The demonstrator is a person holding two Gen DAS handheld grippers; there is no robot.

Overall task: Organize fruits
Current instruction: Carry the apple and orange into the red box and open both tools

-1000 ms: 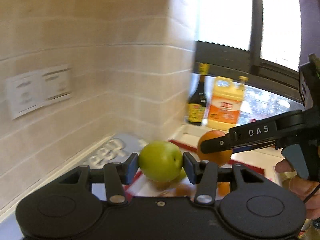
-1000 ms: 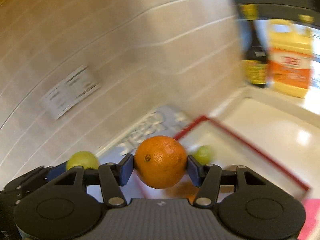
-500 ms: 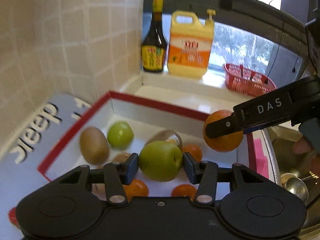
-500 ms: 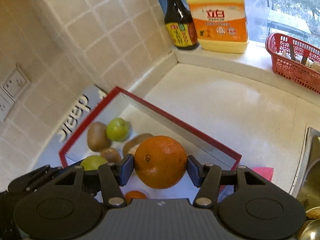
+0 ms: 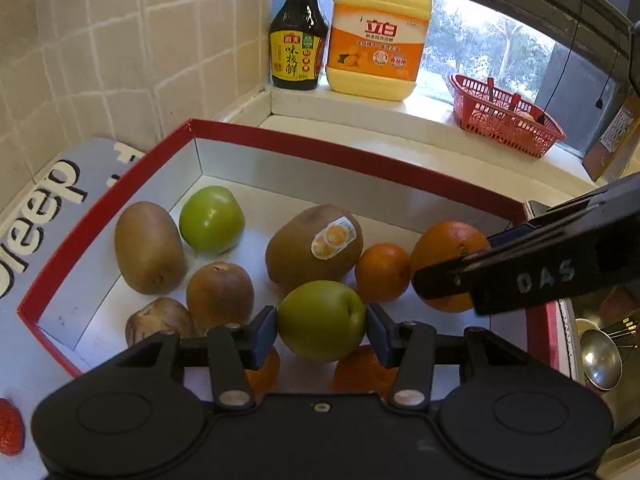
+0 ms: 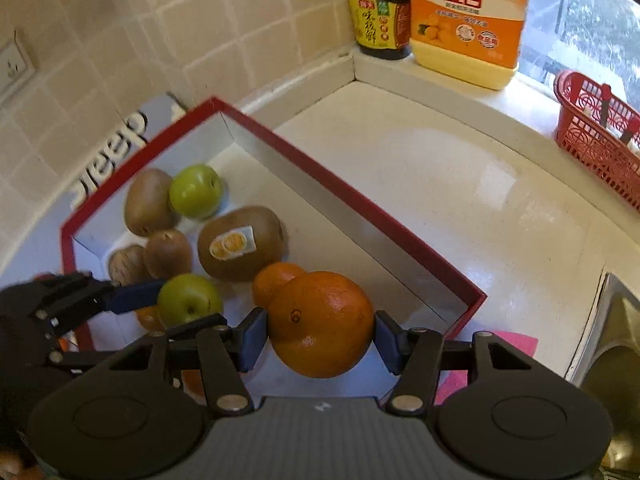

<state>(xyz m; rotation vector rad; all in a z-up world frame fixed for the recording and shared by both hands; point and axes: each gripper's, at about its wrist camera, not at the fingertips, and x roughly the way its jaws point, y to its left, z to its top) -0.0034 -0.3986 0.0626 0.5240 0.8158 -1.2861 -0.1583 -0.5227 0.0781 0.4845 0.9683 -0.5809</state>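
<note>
My left gripper (image 5: 322, 326) is shut on a green apple (image 5: 322, 320) and holds it over the near side of a red-rimmed white box (image 5: 352, 160). My right gripper (image 6: 320, 336) is shut on a large orange (image 6: 322, 322) over the box's right part (image 6: 360, 200); this orange also shows in the left wrist view (image 5: 444, 256). In the box lie another green apple (image 5: 211, 219), several kiwis, one with a sticker (image 5: 314, 246), and small oranges (image 5: 382, 272). The held apple also shows in the right wrist view (image 6: 188, 298).
A dark sauce bottle (image 5: 296, 32) and a yellow detergent jug (image 5: 378, 36) stand on the window ledge, with a red basket (image 5: 504, 120) to their right. A sink with a metal ladle (image 5: 600, 356) is at the right. A strawberry (image 5: 10, 426) lies at the left.
Both grippers swung from facing the tiled wall down toward the box, each still holding its fruit. The fruits in the box are now in full view.
</note>
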